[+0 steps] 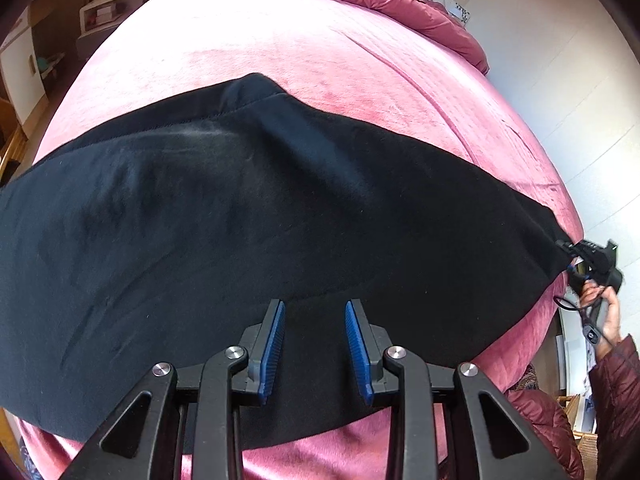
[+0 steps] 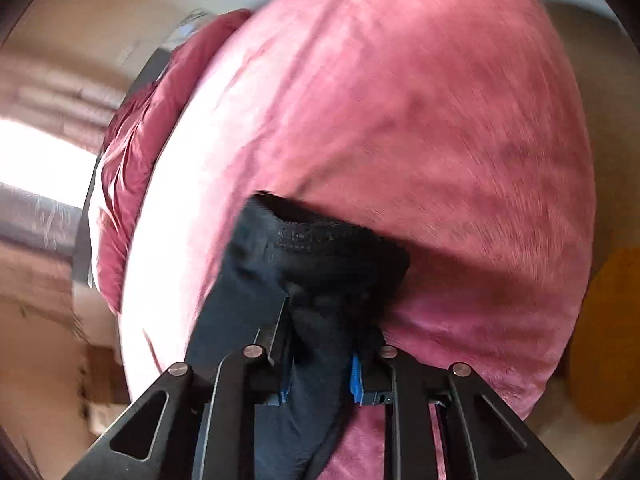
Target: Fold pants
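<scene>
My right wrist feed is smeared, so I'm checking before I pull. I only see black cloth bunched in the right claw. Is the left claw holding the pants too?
Observer: No. The left claw is open over the pants, with nothing between its pads.
Operator: How do the pants lie?
Observer: They are spread wide across the pink bed, side to side in the left wrist view.
Operator: Where on them is my grip?
Observer: The right claw pinches their rightmost corner, at the bed's edge.
</scene>
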### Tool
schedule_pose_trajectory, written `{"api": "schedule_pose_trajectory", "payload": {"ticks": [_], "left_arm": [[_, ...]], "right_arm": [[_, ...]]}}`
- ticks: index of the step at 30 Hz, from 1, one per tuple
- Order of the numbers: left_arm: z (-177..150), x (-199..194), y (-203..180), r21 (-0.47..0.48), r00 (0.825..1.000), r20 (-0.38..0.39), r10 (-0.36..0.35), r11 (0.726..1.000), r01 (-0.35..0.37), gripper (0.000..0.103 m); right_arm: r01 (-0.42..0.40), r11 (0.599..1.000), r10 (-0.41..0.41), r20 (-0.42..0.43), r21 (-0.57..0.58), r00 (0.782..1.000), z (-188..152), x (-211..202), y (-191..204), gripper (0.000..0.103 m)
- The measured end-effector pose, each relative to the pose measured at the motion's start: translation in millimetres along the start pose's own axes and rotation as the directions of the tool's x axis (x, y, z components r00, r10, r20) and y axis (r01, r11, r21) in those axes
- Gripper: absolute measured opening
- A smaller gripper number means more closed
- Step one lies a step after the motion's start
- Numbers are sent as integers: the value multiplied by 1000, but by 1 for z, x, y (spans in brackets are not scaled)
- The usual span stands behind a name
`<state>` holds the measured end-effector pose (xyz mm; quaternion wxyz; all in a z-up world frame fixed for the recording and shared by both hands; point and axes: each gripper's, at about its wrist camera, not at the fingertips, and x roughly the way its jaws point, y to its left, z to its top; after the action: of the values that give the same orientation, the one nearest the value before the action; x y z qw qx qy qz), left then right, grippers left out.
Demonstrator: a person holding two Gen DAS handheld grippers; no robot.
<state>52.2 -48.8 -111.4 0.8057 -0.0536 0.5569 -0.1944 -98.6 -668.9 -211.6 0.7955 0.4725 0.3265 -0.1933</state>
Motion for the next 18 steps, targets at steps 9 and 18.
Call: {"api": "schedule_pose_trajectory", "payload": {"ticks": [9,18], "left_arm": [[13,3,-14,-26,997,-3,-74,997,74,32],[17,-6,-13,-69,991,26,-135,988,136,32]], "right_arm": [[-137,914,142,-16,-382,990,-24,-58,119,18],[-301,730,185,-246,-614,951,-137,-53,229,18]]}}
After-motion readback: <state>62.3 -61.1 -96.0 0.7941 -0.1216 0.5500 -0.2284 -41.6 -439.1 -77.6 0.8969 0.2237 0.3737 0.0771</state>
